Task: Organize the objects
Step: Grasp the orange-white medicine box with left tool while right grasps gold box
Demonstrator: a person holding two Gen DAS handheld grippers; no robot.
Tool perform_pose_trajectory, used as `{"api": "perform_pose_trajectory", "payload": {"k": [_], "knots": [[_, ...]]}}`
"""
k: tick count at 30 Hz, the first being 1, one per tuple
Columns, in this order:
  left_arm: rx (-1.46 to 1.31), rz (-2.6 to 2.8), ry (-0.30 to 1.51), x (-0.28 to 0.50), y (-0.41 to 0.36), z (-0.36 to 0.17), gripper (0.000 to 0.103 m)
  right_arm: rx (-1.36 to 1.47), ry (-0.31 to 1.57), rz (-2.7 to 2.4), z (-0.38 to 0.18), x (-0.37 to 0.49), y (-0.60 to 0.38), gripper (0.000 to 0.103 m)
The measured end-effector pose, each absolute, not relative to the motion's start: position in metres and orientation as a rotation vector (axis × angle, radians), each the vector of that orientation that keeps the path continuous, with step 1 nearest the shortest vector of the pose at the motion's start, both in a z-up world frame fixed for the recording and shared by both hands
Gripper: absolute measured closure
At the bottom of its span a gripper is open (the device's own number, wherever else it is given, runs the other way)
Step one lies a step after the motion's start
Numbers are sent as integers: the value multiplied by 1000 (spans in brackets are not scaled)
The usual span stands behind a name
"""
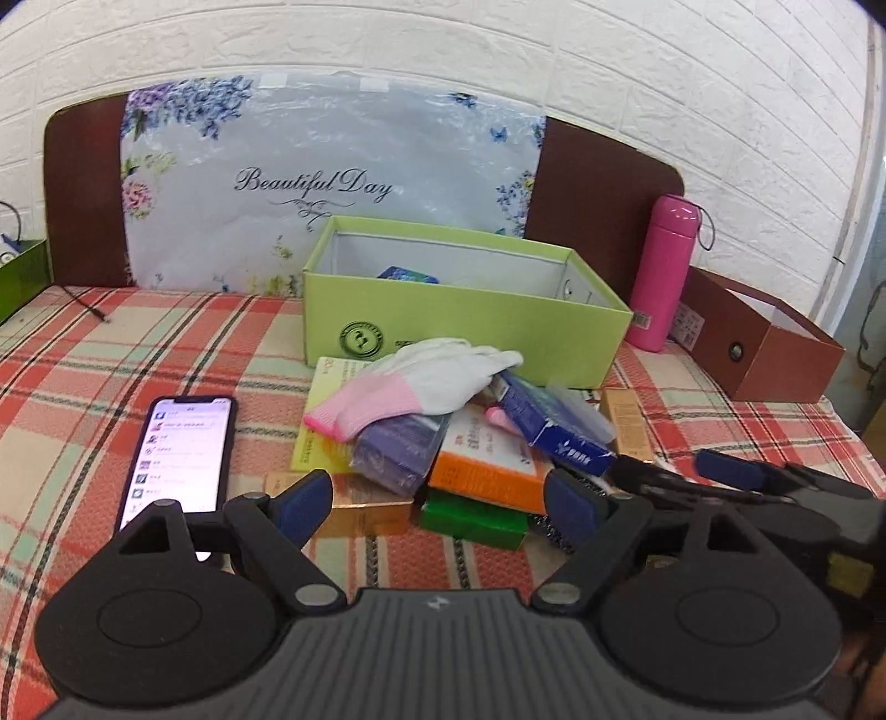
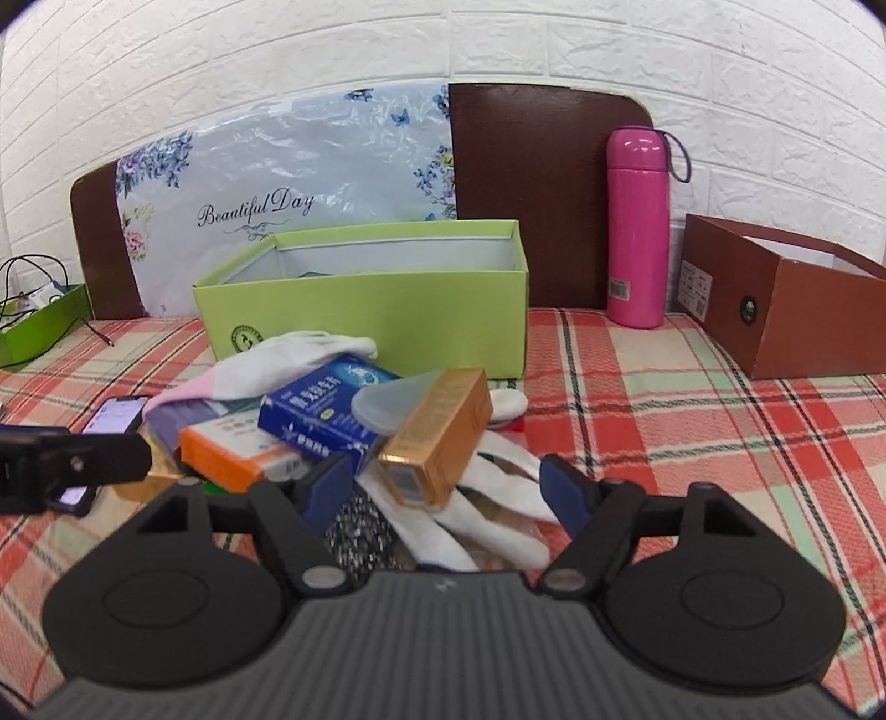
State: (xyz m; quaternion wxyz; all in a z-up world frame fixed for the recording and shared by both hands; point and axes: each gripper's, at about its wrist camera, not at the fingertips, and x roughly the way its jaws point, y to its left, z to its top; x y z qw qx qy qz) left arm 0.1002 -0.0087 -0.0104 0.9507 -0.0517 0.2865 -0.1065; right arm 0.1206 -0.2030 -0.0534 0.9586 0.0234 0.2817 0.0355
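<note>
Bedroom in a home — plaid bedsheet (image 1: 138, 343), brown headboard (image 2: 542, 183), white brick-pattern wall (image 2: 387, 44) — pink flask (image 2: 635, 227) and shoeboxes (image 2: 786, 299) on the bed.

Cloth (image 2: 664, 399): woven plaid, matt. Green box (image 2: 387, 310): matt card; flask (image 2: 635, 221): glossy pink. Gloves (image 1: 437, 376): soft knit; wall (image 2: 332, 50): rough white brick texture.

Counted on the plaid bed: one open light-green box (image 2: 382, 313), one open brown box (image 2: 786, 310), one pink flask (image 2: 635, 227), one lit phone (image 1: 185, 451), two white gloves (image 1: 432, 382) (image 2: 487, 498), two gold cartons (image 2: 437, 437) (image 1: 360, 507), one blue carton (image 2: 326, 412), one orange-and-white carton (image 2: 232, 451), one green carton (image 1: 470, 518), one purple packet (image 1: 398, 448).
</note>
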Motion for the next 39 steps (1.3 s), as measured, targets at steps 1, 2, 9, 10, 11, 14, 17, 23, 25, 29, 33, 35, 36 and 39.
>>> {"api": "perform_pose_trajectory", "payload": {"k": [1,2,9,10,11,14,17,23,25,29,33,35,36,39], "knots": [[-97,-219,579,101,-11,-11,16,52,582,77,-56,127,-202,33],[-91,-222,576,103,-13,-11,16,52,590,80,-59,132,-201,33],[-56,-268,594,132,-37,-18,16,31,592,112,-61,126,-207,79],[-46,-274,602,137,-41,-20,16,47,590,113,-60,121,-211,80],[-37,-281,608,141,-46,-22,16,66,591,116,-60,117,-215,80],[-4,-290,617,151,-58,-28,16,77,600,118,-59,103,-221,80],[77,-304,620,154,-67,-33,34,83,605,126,-59,92,-223,79],[34,-326,669,136,-48,-39,35,105,615,158,-57,62,-224,79],[18,-330,664,117,-40,-36,35,104,623,178,-57,50,-224,80],[-24,-345,680,78,-25,-33,35,107,660,213,-58,23,-226,79],[-4,-337,699,52,-19,-37,35,79,704,245,-63,3,-224,79],[7,-289,693,52,-18,-39,26,75,702,231,-65,1,-223,75],[14,-263,686,54,-20,-40,23,75,700,218,-65,3,-223,66],[23,-249,688,64,-25,-42,21,67,672,201,-61,10,-222,54]]}}
